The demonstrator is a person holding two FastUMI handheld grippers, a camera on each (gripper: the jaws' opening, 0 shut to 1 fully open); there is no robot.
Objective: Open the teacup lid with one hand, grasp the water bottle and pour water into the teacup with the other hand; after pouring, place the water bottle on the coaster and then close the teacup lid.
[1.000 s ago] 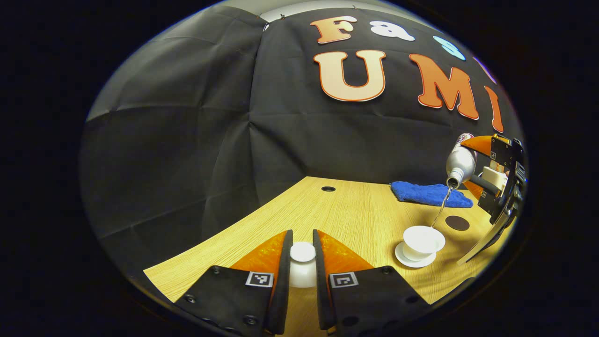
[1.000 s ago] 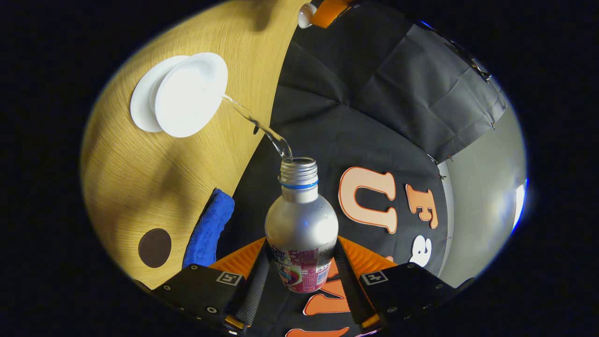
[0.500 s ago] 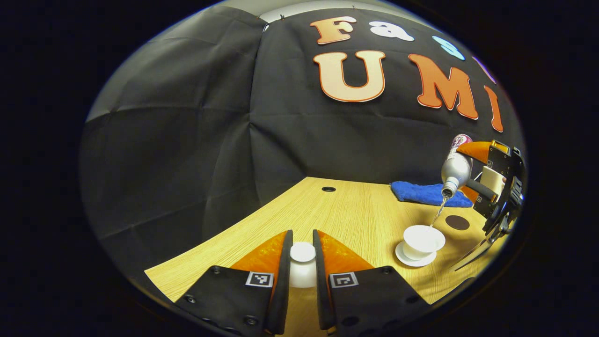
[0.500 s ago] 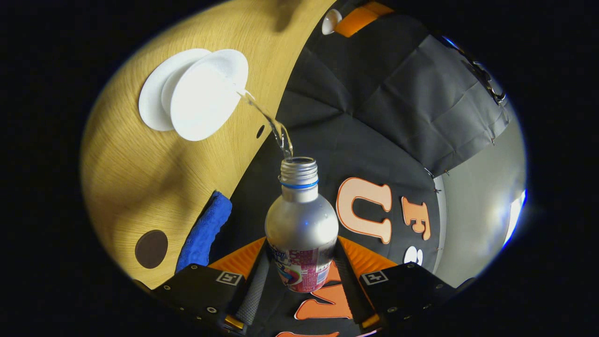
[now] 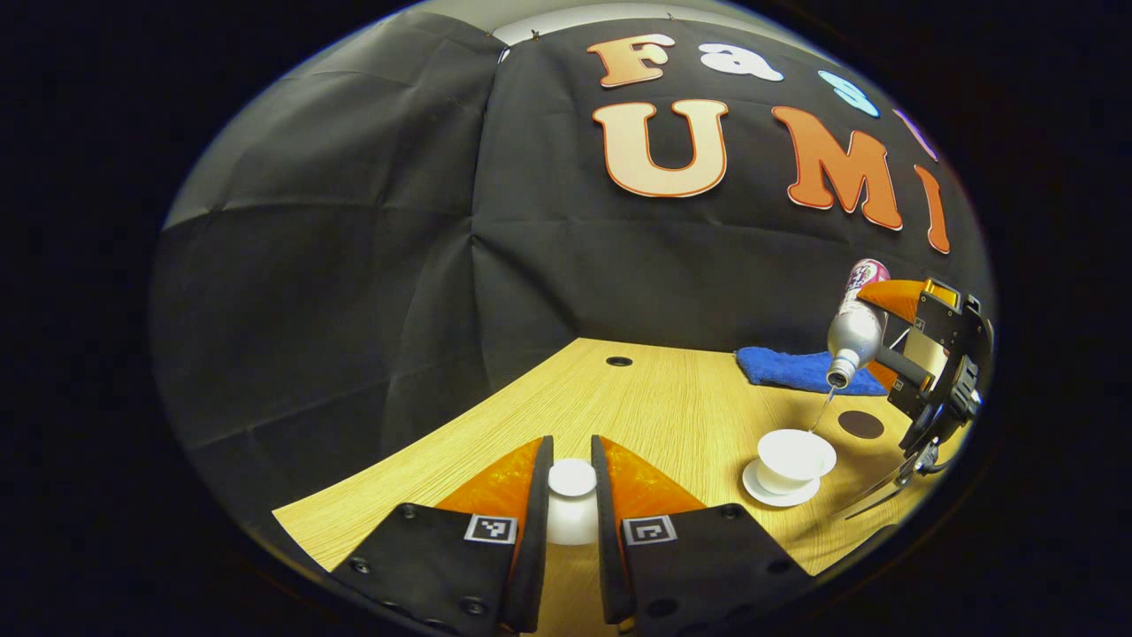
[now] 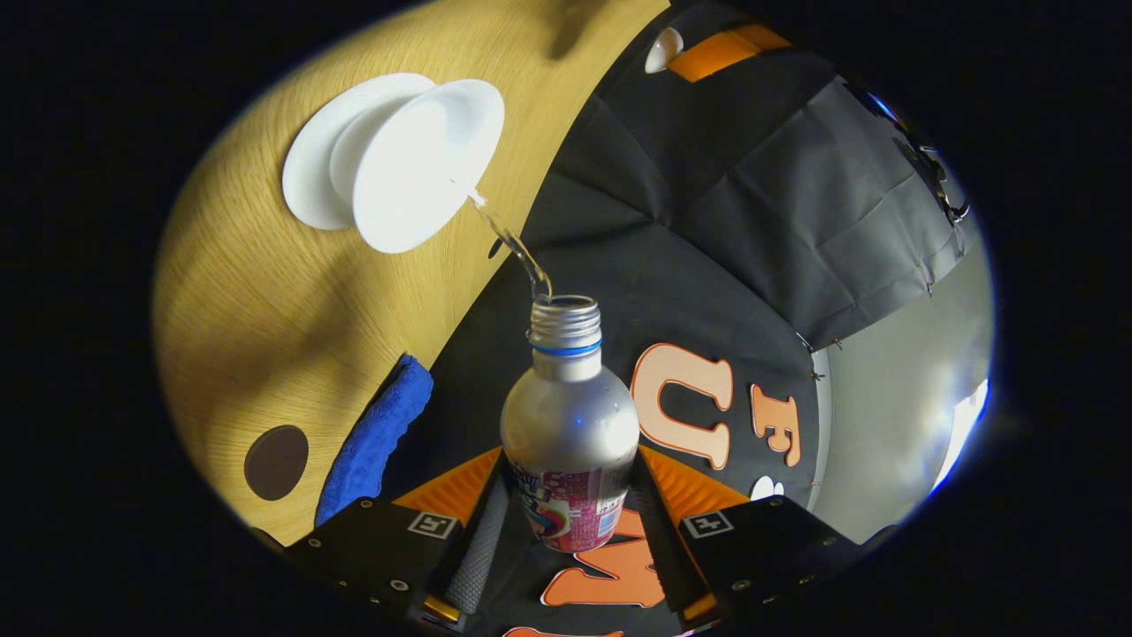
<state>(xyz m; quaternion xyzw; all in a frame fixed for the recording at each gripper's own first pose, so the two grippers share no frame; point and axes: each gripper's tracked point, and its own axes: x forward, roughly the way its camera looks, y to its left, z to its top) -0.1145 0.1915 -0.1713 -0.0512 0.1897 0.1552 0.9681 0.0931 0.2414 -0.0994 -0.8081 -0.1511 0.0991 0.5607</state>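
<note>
My left gripper (image 5: 571, 482) is shut on the white teacup lid (image 5: 571, 497), held by its knob low over the wooden table (image 5: 654, 407). To the right stands the open white teacup (image 5: 793, 459) on its saucer (image 5: 771, 492). Above it my right gripper (image 6: 570, 495) is shut on a silver water bottle (image 6: 570, 425), tipped neck-down, and a thin stream of water (image 6: 508, 243) falls from its mouth into the teacup (image 6: 420, 172). From the left gripper view the bottle (image 5: 854, 324) hangs over the cup in the right gripper (image 5: 884, 332). A dark round coaster (image 5: 860, 424) lies just beyond the cup.
A blue cloth (image 5: 800, 368) lies at the back of the table against the black wall cloth, behind the coaster (image 6: 276, 461). A small round hole (image 5: 619, 361) sits in the tabletop near the back edge.
The bottle has tipped steeper and shifted closer over the cup while the stream has thinned. My left gripper and the lid have stayed still.
</note>
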